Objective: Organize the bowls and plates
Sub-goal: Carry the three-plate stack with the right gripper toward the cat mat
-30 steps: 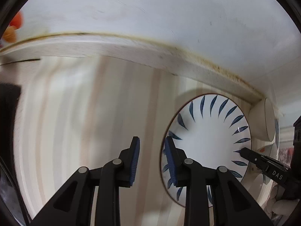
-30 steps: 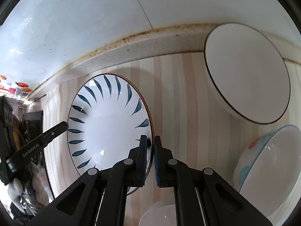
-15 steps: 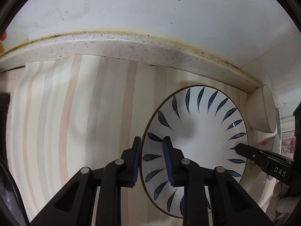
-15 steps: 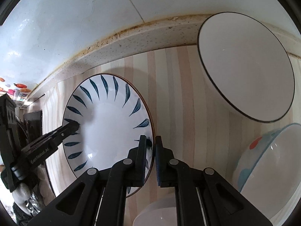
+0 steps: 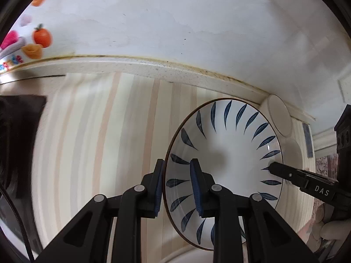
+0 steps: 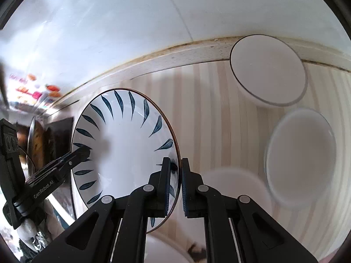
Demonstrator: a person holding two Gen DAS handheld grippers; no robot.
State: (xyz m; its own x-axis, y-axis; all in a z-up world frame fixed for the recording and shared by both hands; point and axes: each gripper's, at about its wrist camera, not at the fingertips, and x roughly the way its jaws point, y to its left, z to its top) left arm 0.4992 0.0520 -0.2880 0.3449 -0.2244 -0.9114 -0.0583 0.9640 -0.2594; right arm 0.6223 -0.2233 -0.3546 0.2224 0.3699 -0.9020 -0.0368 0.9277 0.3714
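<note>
The right hand-held gripper (image 6: 176, 184) pinches the near rim of the leaf-patterned plate (image 6: 122, 153), lifted clear of the striped bench (image 6: 208, 114), while the left hand-held gripper (image 5: 177, 185), half open, straddles the opposite rim without clamping, seemingly to steady the wide dish.

Matte black left gripper (image 5: 175, 185), angular struts, silver pivot screws; dark blue ribbed pads lining the fingers (image 5: 196, 186). Same black build on the right gripper (image 6: 175, 183); "DAS" lettered white on one side, "GenRobot.AI" on the left's.
</note>
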